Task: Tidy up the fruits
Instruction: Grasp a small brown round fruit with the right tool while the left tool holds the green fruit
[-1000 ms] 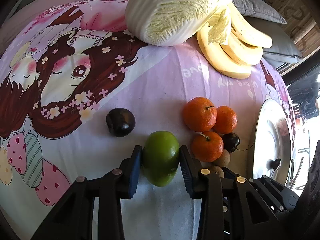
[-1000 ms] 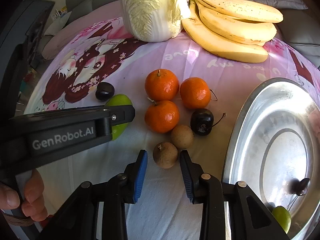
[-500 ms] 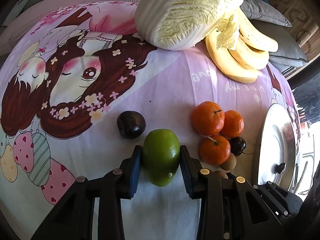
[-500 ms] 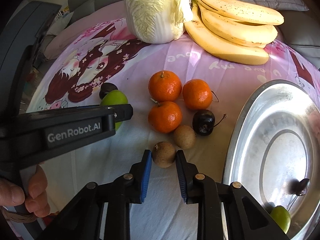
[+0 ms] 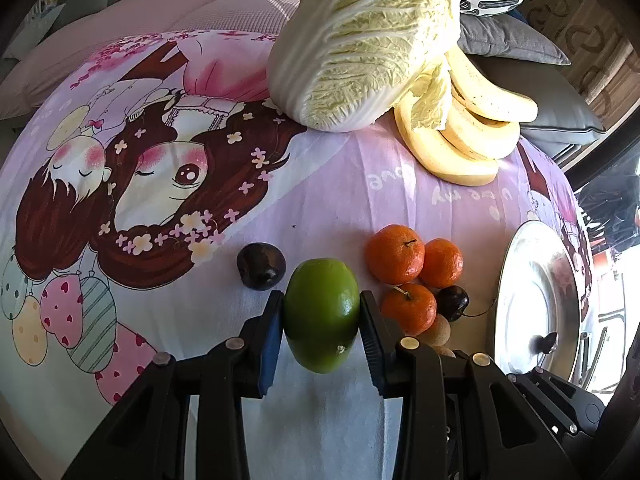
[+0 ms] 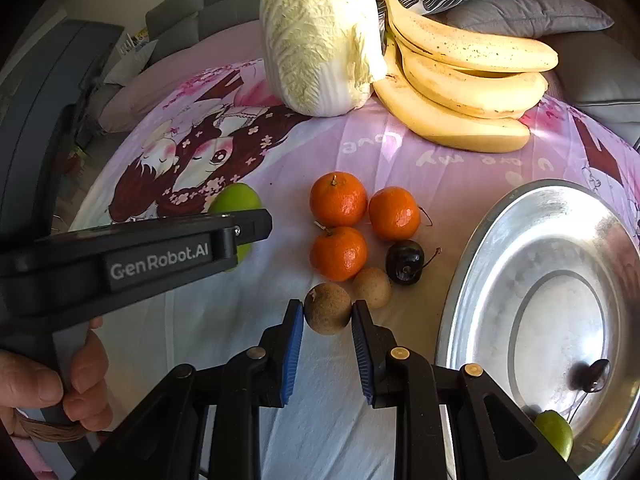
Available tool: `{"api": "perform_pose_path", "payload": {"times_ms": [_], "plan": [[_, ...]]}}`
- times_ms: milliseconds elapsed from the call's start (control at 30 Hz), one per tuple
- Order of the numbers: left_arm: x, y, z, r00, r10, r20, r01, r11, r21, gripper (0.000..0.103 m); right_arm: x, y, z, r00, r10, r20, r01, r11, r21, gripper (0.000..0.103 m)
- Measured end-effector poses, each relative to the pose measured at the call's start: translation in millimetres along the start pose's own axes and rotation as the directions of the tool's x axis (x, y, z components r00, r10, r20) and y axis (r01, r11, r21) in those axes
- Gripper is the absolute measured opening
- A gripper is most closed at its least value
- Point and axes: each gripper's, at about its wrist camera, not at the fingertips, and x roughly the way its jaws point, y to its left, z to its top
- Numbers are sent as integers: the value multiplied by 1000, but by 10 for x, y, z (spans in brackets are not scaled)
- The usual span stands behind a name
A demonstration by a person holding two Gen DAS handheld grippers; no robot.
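Looking along our left gripper (image 5: 322, 316), we see it clamped on a green fruit (image 5: 322, 314), now lifted off the cloth beside a dark plum (image 5: 261, 266). Only our right view shows the second green fruit (image 6: 554, 434) inside the metal tray (image 6: 472, 264), lower right. Our right gripper (image 6: 328, 314) has just closed onto a brown longan (image 6: 328, 309), frame centre.

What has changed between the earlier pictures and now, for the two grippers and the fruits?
The right gripper has just been closing its jaws, and they now press on the small round brown fruit. The left gripper has lifted the oval green fruit, with its grip unchanged. The three orange mandarins, the dark cherry with a stem, the yellow bananas and the silver metal tray stayed as they were.
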Motion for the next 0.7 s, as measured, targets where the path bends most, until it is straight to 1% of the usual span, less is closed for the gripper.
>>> {"api": "perform_pose_path", "payload": {"times_ms": [133, 300, 400, 700], "plan": [[-116, 10, 9, 1000, 4, 19, -4, 1000, 10, 38, -31, -28, 10, 1000, 2, 10, -3, 1000, 12, 27], [-171, -116, -37, 999, 11, 39, -12, 999, 32, 38, -115, -118, 20, 999, 2, 33, -3, 999, 37, 27], [-175, -186, -10, 998, 11, 57, -13, 999, 45, 38, -175, -190, 25, 999, -1, 50, -2, 998, 57, 27], [-264, -481, 19, 996, -8, 93, -3, 994, 114, 38, -390, -503, 36, 994, -33, 102, 18, 990, 140, 27]]}}
